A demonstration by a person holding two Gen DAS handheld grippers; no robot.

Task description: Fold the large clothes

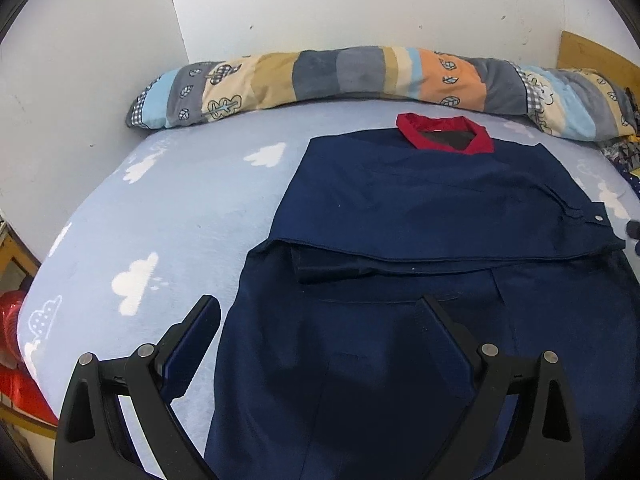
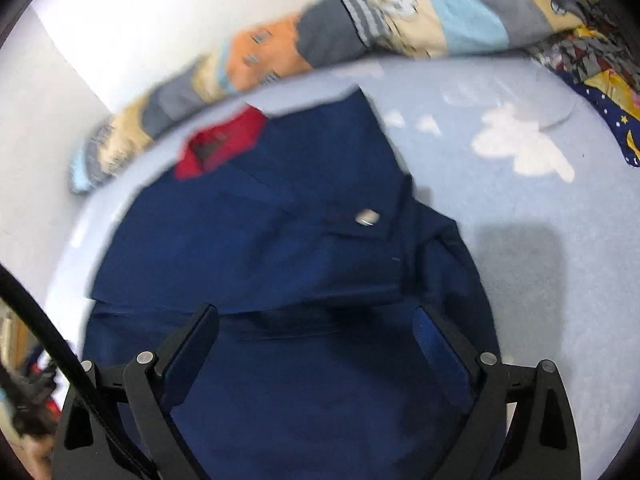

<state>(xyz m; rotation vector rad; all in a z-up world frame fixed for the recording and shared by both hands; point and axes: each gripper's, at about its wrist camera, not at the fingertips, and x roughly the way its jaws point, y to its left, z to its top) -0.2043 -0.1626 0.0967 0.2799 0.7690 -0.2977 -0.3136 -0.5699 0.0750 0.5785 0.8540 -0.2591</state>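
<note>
A large navy blue garment point(image 1: 420, 208) with a red collar point(image 1: 444, 132) lies flat on the bed, sleeves folded in across the body. It also shows in the blurred right wrist view point(image 2: 260, 240), with its red collar point(image 2: 224, 144) and a silver snap point(image 2: 367, 217). My left gripper point(image 1: 318, 312) is open and empty, hovering over the garment's lower left edge. My right gripper point(image 2: 316, 320) is open and empty, above the lower part of the garment.
The bed has a light blue sheet with white clouds point(image 1: 160, 216). A long patchwork bolster point(image 1: 360, 76) lies along the white wall point(image 1: 320, 0). A dark patterned blanket point(image 2: 600, 92) sits at the right. Red items point(image 1: 16, 360) lie off the bed's left edge.
</note>
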